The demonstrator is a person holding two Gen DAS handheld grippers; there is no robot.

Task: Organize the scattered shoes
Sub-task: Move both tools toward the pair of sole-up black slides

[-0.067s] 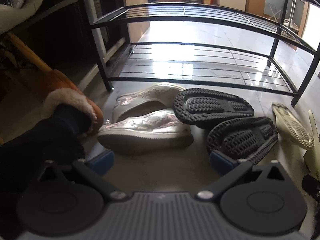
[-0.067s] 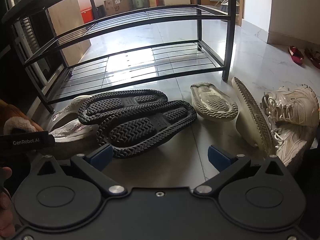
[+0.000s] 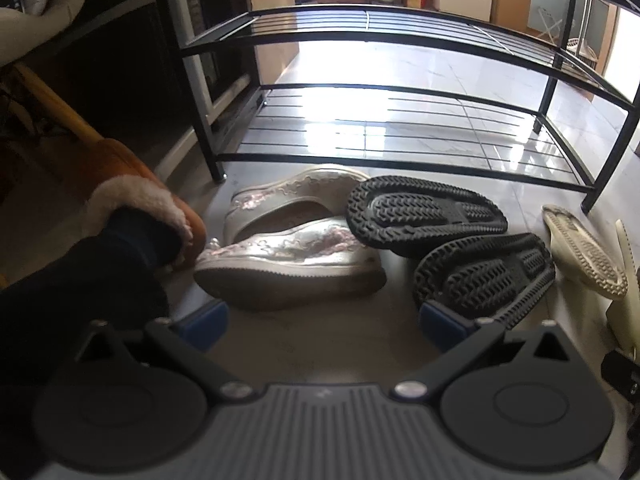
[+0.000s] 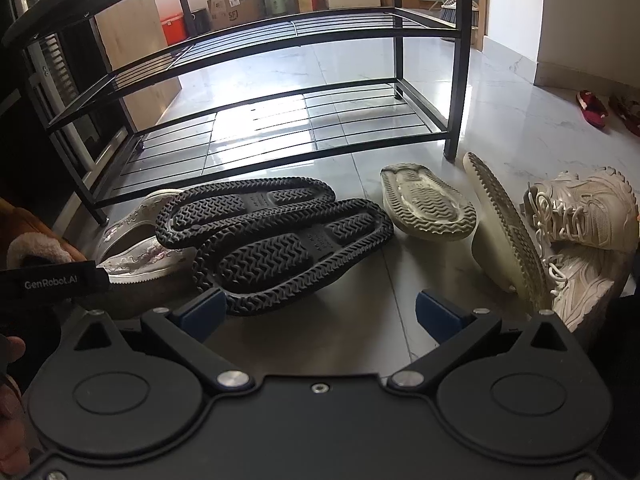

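Shoes lie scattered on the floor in front of a black metal shoe rack (image 3: 400, 96) (image 4: 280, 92). A pair of silver-pink shoes (image 3: 292, 256) (image 4: 136, 248) lies at the left. Two black slippers lie sole up (image 3: 424, 212) (image 4: 288, 248) in the middle. Two beige slippers (image 4: 428, 204) (image 3: 584, 252) lie to the right, one on edge (image 4: 508, 232). A pair of cream sneakers (image 4: 584, 236) is at far right. My left gripper (image 3: 320, 320) is open and empty, just short of the silver-pink shoes. My right gripper (image 4: 320, 312) is open and empty, close to the nearer black slipper.
A brown fur-lined slipper on a foot in a dark sock (image 3: 136, 204) is at the left. Red slippers (image 4: 592, 106) lie far right by the wall. Boxes (image 4: 228, 10) stand behind the rack. The rack's two shelves hold nothing.
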